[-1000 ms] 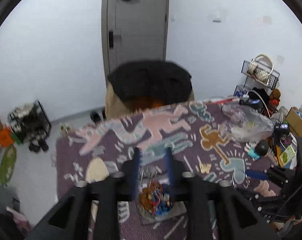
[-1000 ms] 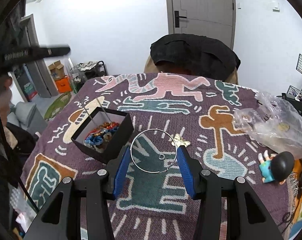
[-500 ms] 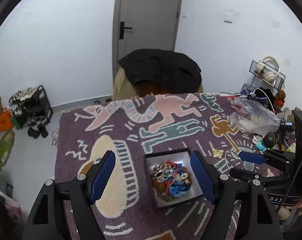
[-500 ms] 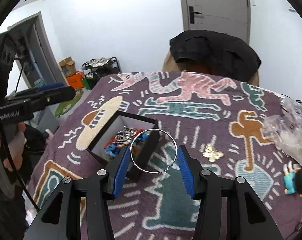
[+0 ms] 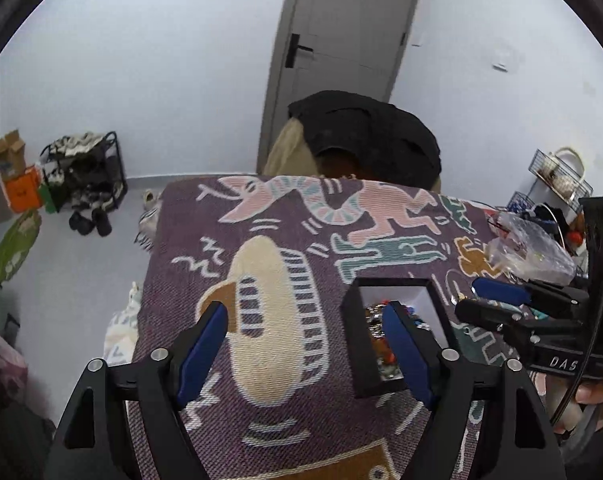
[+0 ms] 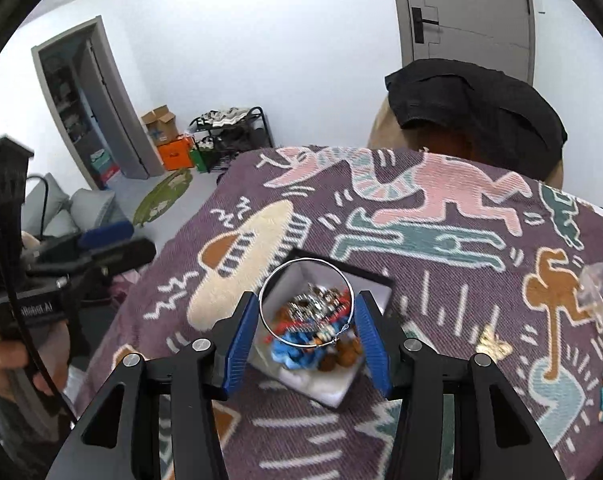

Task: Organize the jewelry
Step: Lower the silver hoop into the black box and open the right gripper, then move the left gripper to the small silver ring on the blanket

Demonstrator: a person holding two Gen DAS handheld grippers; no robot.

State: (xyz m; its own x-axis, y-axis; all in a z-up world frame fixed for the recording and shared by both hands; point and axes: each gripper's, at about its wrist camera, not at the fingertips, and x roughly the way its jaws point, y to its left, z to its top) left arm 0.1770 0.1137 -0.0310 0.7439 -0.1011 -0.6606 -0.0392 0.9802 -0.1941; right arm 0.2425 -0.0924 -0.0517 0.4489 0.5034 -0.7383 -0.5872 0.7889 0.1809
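1. Your right tongs point(image 6: 307, 320) grip a thin silver hoop point(image 6: 307, 303) between the 2 blue pads point(image 6: 241, 340), the ring held roughly upright across the gap.
2. Directly beneath the hoop sits the black jewelry box point(image 6: 375, 280), white inside, with a heap of beads and chains point(image 6: 313, 332) in blue, red, brown and silver.
3. Your left tongs point(image 5: 305, 340) are spread wide and hold nothing; the right blue pad point(image 5: 405, 352) hangs over the box point(image 5: 355, 344), the left pad over the cream patch of the patterned cloth point(image 5: 261, 312).
4. A gold butterfly piece point(image 6: 491, 344) lies on the cloth toward the bench's right edge, apart from the box.
5. A clear plastic bag point(image 5: 529, 248) rests near the bench's far right corner.
6. Past the far edge stands a chair draped in black fabric point(image 5: 365, 136), then a grey door point(image 5: 349, 40).
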